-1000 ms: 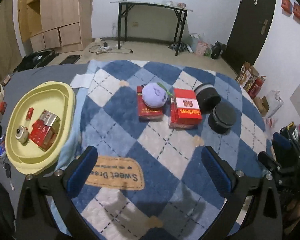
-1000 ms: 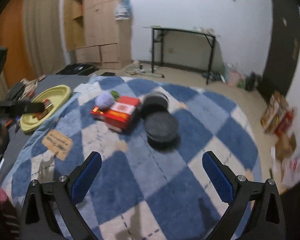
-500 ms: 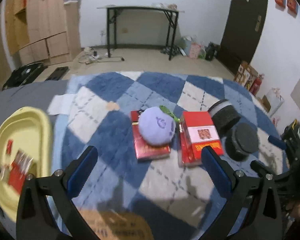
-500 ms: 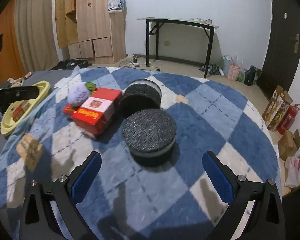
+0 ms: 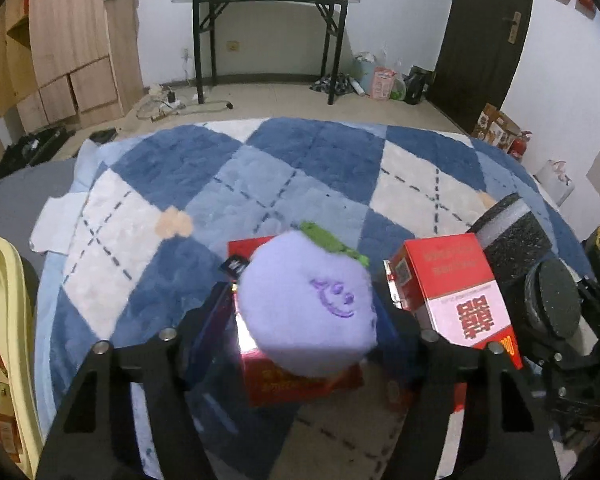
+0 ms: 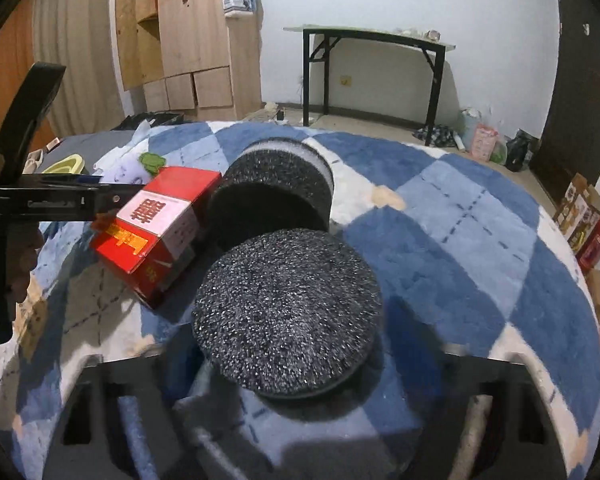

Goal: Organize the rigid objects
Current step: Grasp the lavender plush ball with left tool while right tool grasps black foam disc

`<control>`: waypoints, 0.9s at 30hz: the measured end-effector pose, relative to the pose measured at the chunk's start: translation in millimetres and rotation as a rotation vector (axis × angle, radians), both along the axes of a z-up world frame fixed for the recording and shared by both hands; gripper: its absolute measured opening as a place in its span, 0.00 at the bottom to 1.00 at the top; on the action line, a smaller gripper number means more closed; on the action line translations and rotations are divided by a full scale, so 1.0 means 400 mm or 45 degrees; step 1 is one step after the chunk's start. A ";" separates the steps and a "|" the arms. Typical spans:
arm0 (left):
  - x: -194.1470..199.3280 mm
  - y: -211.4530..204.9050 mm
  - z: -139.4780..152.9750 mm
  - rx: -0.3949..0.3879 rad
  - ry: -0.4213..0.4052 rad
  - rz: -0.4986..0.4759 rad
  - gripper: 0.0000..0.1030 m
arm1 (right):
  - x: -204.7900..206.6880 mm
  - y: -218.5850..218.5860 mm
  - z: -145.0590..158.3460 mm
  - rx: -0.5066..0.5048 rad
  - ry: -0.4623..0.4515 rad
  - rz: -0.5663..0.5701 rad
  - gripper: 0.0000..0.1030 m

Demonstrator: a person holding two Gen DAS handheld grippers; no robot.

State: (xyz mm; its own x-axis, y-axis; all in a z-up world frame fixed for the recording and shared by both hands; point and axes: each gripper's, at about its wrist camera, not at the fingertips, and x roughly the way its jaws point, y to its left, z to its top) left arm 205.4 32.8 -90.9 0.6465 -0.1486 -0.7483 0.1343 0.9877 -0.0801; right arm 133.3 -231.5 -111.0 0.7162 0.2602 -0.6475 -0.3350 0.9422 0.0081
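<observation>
Left gripper (image 5: 306,320): jaws are closing around the purple plush toy (image 5: 306,312); the blue pads are flanking its sides, and contact cannot be confirmed.
Purple plush toy: round, fuzzy, lilac body bearing an embroidered face and a green leaf on top; it is lying on the flat red box (image 5: 300,380).
Right gripper (image 6: 288,396): blurred, jaws are closing around the black foam disc (image 6: 286,316); pad contact is hidden.
Black foam disc: round, speckled dark top, standing upright on the rug (image 6: 480,240).
Foam cylinder (image 6: 276,192): black with a white band, lying on its side just behind the disc.
Red-and-white box (image 6: 160,228): printed with red characters, sitting between the plush toy and the cylinder.
Yellow tray (image 5: 4,320): sitting at the rug's left edge.
</observation>
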 end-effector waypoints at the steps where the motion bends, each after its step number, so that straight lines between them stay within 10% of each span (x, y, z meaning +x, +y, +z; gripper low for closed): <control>1: -0.002 0.000 0.003 0.004 -0.010 0.002 0.56 | 0.001 0.000 -0.003 0.001 0.001 0.000 0.68; 14: -0.117 0.022 0.148 -0.041 -0.034 -0.016 0.56 | -0.064 -0.076 0.062 0.092 -0.083 -0.112 0.67; 27: -0.174 0.042 -0.005 -0.073 0.029 0.117 0.57 | -0.161 -0.093 0.035 -0.037 -0.056 -0.117 0.67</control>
State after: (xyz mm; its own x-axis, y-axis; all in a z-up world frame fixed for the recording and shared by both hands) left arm 135.8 49.7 -92.8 0.6423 -0.1324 -0.7549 0.0406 0.9895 -0.1390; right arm 69.0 -268.6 -97.0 0.7639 0.1740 -0.6215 -0.2468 0.9685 -0.0321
